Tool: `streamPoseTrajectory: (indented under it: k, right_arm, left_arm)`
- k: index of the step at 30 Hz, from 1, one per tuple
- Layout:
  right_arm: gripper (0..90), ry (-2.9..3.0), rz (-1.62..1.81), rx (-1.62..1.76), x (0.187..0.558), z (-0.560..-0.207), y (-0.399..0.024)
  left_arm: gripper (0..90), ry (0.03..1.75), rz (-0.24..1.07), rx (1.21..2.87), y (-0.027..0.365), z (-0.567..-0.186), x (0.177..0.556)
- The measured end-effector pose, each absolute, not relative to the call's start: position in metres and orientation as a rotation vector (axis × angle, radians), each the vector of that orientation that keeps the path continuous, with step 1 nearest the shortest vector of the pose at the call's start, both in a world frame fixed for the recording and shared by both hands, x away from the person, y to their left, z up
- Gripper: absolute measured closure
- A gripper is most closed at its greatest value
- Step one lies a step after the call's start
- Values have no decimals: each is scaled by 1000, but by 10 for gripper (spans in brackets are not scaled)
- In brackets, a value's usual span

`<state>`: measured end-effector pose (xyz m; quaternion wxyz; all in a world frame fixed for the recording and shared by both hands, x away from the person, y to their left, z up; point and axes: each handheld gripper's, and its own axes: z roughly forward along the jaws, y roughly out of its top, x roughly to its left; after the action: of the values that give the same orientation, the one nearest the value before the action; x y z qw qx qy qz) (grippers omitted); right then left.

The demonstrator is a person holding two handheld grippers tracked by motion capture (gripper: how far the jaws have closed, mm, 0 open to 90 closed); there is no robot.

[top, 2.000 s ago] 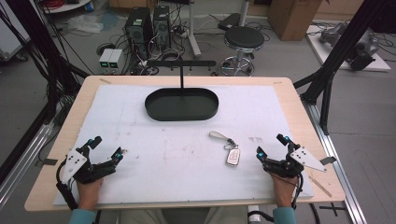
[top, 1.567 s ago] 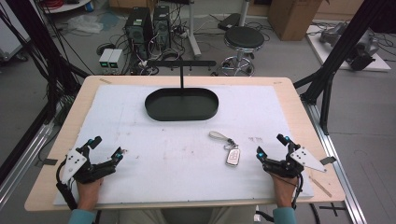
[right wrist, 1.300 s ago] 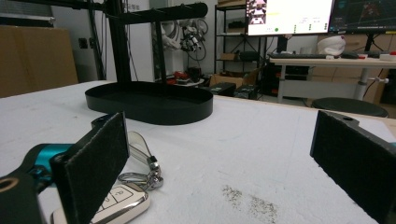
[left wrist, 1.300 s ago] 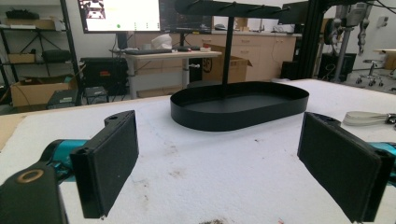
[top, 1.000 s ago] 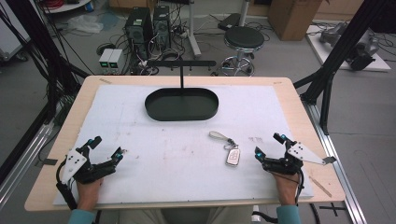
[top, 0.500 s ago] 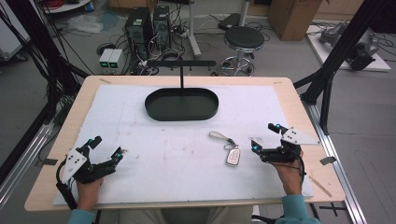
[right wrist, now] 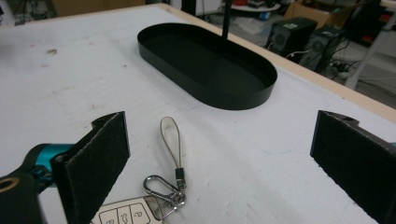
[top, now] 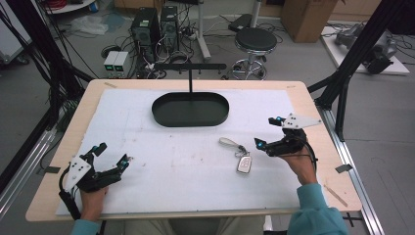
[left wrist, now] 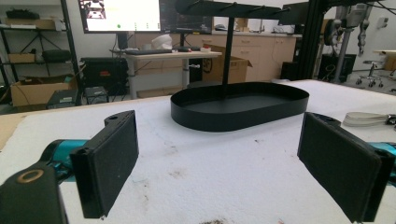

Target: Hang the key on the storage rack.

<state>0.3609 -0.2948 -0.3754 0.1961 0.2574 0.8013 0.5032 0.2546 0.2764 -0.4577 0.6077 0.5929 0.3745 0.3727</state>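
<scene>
A white car key fob [top: 243, 164] [right wrist: 126, 213] with a metal clip and a pale strap loop [top: 228, 143] [right wrist: 171, 135] lies on the white mat. A black oval tray [top: 190, 108] [left wrist: 240, 105] [right wrist: 205, 63] with an upright post and crossbar [top: 190, 66] stands at the mat's far middle. My right gripper [top: 266, 132] [right wrist: 219, 163] hovers open just right of the fob, jaws wide apart, nothing between them. My left gripper [top: 113, 155] [left wrist: 229, 170] rests open at the near left, pointing toward the tray, with nothing held.
The white mat [top: 186, 156] covers a wooden table [top: 323, 147]. Beyond the far edge stand computer towers [top: 154, 22], a round stool [top: 255, 39] and loose cables. Black frame struts [top: 350, 63] rise at both sides of the table.
My right gripper has lifted from the near right edge and moved forward and left toward the key fob. The left gripper has stayed put.
</scene>
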Motion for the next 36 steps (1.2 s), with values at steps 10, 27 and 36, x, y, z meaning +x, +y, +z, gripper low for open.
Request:
streamPoseTrajectory:
  k: [10, 27, 36]
  right_arm:
    - [42, 2392, 1269, 672, 380, -373, -278]
    - [134, 2614, 1077, 603, 400, -378, -250]
    - [228, 2700, 981, 605, 408, -385, -241]
  left_arm:
    - [129, 868, 860, 1372, 277, -458, 255]
    - [129, 870, 858, 1371, 277, -458, 255]
    - [129, 871, 857, 1371, 277, -458, 255]
